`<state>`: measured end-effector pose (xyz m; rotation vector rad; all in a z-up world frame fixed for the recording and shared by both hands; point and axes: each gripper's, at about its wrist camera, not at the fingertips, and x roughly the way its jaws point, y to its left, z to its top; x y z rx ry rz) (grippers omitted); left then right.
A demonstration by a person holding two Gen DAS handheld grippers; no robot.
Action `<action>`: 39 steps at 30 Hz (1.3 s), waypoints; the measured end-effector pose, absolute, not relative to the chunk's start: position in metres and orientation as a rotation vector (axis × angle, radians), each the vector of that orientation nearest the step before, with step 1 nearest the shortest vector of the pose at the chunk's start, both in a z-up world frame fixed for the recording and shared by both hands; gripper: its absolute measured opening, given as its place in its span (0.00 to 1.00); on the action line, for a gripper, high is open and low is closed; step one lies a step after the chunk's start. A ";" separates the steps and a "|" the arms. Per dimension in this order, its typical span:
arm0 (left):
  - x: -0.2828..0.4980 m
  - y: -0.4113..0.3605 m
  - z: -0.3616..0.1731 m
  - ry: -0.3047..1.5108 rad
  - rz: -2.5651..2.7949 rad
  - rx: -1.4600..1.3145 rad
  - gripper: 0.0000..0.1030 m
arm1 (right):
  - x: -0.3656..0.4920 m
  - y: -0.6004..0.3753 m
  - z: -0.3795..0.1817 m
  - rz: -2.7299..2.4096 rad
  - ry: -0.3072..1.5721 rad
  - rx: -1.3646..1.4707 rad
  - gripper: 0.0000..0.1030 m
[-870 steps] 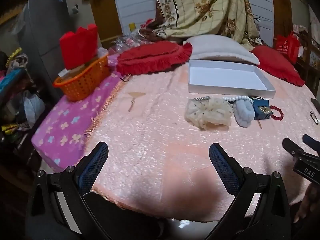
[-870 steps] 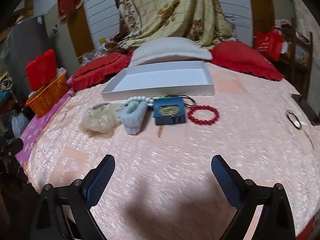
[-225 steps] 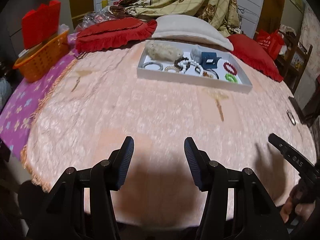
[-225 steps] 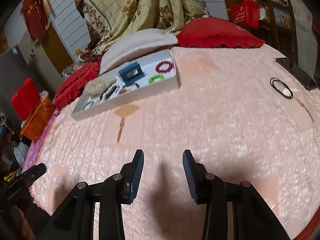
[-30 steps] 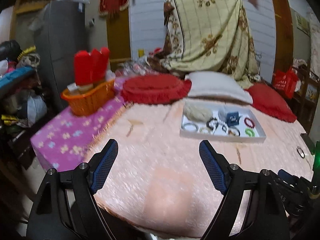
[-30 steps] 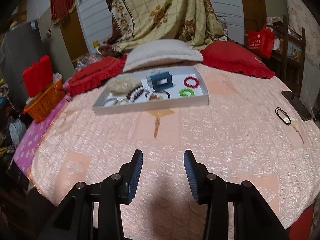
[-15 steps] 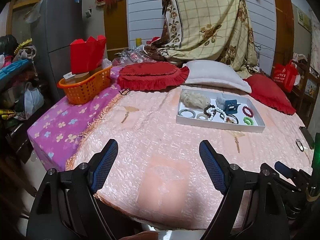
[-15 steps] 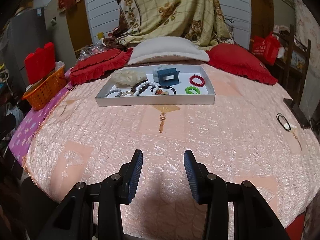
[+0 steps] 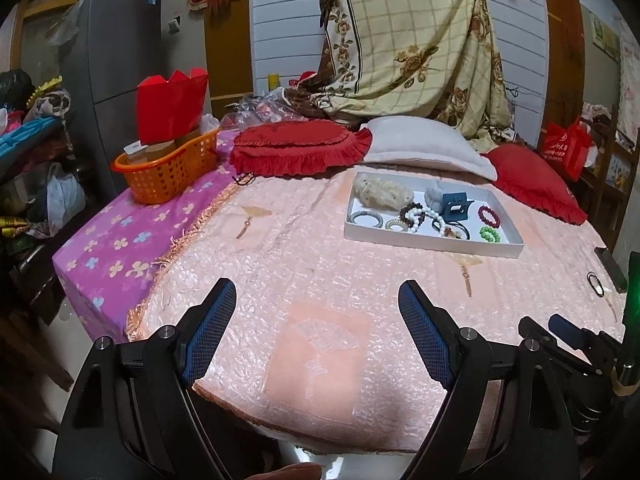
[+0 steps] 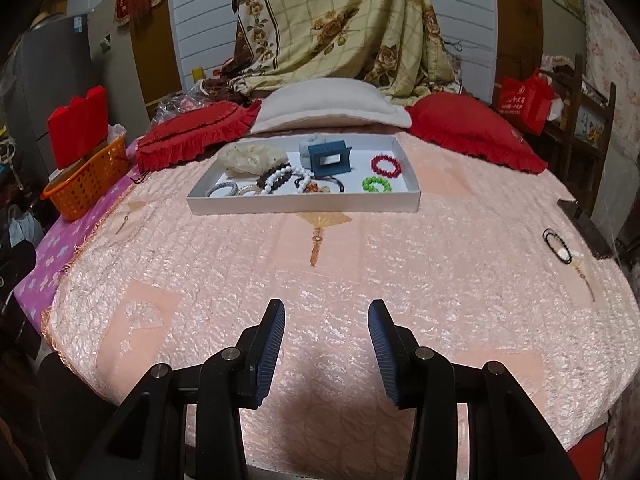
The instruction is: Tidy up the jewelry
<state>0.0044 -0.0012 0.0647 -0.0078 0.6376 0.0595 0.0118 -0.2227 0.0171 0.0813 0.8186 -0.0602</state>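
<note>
Right wrist view: jewelry is grouped in white tray (image 10: 304, 204), evidently sorted; left gripper (image 9: 316, 336) and right gripper (image 10: 326, 340) are held empty, jaws parted.

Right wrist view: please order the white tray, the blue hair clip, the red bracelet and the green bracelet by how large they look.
1. white tray
2. blue hair clip
3. red bracelet and green bracelet: they look about alike, so I do not rank them.

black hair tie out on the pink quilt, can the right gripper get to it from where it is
Probably yes. The black hair tie lies alone on the pink quilt, outside the white tray, with nothing between it and the open, empty right gripper.
</note>
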 end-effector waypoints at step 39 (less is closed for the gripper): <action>0.015 -0.004 0.039 0.767 0.071 -0.018 0.81 | 0.024 -0.223 0.011 -0.096 0.854 0.081 0.54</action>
